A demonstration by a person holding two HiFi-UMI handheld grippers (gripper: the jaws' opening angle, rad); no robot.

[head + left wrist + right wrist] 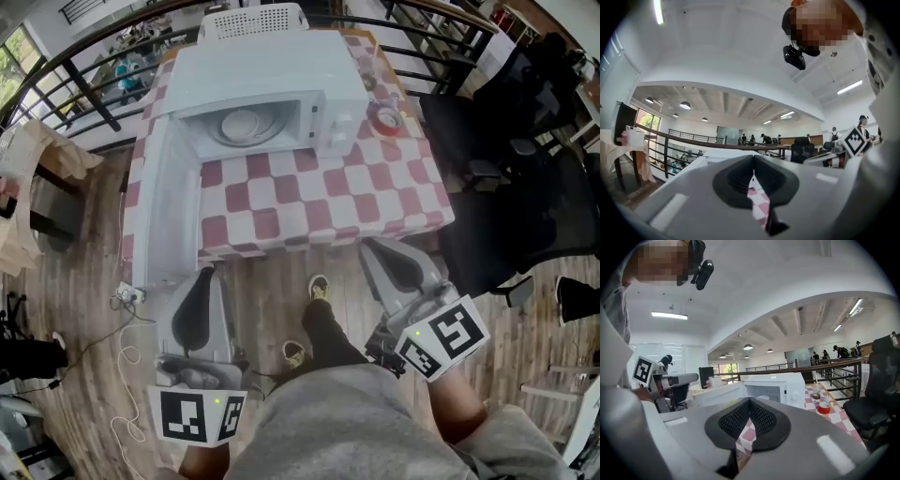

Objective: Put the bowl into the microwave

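**Bowl inside, grippers closed**

Nearest, left gripper and right gripper hang before the checked table, jaws pressed together on nothing. Beyond, the bowl sits inside the microwave, its door open.

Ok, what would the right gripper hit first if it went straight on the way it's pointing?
Probably the checkered tablecloth near its front edge; the right gripper aims toward the open microwave beyond. Depth is unclear.
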